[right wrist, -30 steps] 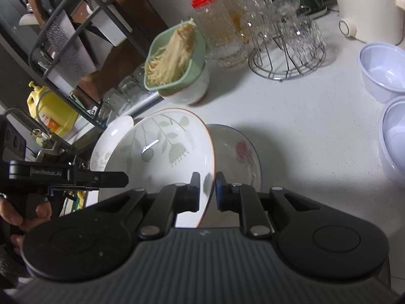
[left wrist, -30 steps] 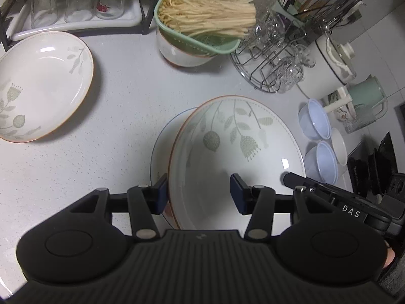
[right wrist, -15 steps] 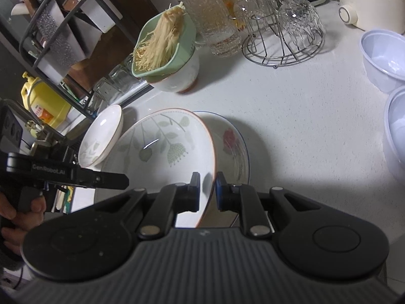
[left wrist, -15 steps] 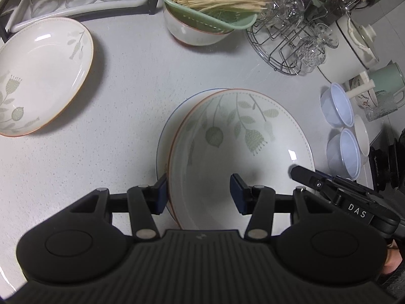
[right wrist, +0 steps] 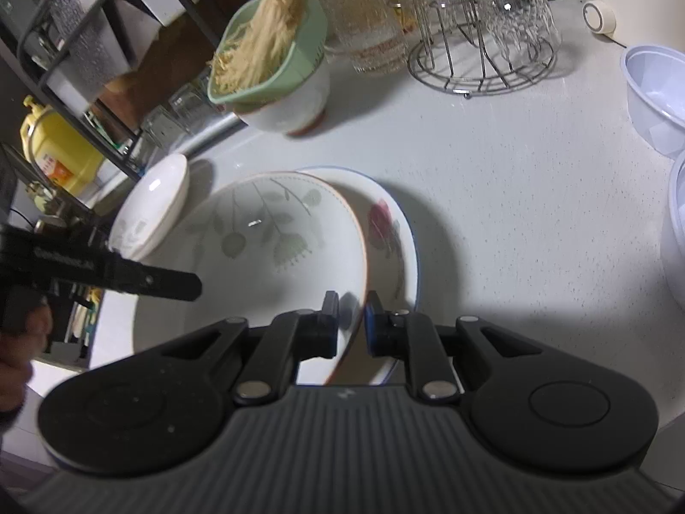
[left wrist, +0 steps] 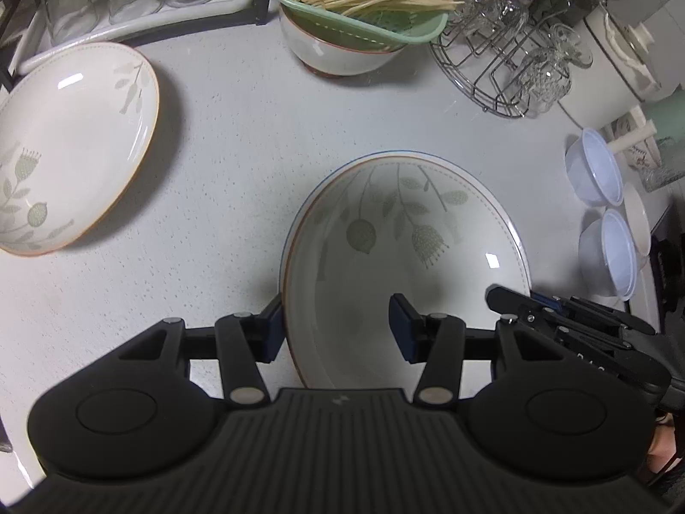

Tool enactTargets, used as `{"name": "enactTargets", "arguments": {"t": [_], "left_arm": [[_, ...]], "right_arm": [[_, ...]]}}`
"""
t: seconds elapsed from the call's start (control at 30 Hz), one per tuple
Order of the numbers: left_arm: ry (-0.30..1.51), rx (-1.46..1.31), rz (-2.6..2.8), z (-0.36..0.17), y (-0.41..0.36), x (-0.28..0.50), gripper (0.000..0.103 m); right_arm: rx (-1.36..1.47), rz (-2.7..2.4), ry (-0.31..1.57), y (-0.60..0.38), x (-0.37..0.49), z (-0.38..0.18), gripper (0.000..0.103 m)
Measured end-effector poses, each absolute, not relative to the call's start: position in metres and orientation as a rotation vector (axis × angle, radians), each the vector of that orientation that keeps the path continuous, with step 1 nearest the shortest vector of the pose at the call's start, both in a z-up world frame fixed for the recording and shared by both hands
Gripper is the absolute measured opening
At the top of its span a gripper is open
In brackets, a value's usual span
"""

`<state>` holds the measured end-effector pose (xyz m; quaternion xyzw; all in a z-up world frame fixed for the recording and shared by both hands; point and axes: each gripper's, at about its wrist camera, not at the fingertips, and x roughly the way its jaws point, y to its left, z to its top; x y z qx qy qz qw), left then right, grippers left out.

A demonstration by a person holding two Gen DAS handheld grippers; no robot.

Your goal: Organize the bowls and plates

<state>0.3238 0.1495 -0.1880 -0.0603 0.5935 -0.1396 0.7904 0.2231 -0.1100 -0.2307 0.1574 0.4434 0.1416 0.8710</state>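
Observation:
A deep leaf-pattern plate (left wrist: 402,252) lies over a blue-rimmed rose plate (right wrist: 389,231) on the white counter. My right gripper (right wrist: 351,321) is shut on the leaf plate's (right wrist: 265,240) near rim. My left gripper (left wrist: 338,325) is open, its jaws astride the plate's left rim without closing on it. The right gripper's body also shows in the left wrist view (left wrist: 573,330). A second leaf-pattern plate (left wrist: 64,145) lies at the left.
A white bowl topped by a green strainer of noodles (left wrist: 359,13) stands at the back. A wire glass rack (left wrist: 513,55) is at the back right. Two lilac plastic bowls (left wrist: 599,205) sit at the right. A tray of glasses (left wrist: 120,0) is back left.
Both grippers and the leaf plate have moved down toward the rose plate; the leaf plate now covers more of it. The left gripper stayed open, the right stayed shut.

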Motion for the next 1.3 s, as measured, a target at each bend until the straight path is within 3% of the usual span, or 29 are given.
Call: {"name": "enactTargets", "arguments": {"t": [0.83,1.3], "left_arm": [[1.306,-0.064,-0.228,-0.193,0.137,0.331,0.055],[1.145,-0.121,-0.182,-0.154,0.143,0.309,0.055]], "right_arm": [[0.311,0.281,0.901,-0.112,0.229,-0.234,0.016],[0.276,0.235,0.841,-0.115,0.220,-0.212,0.016]]}}
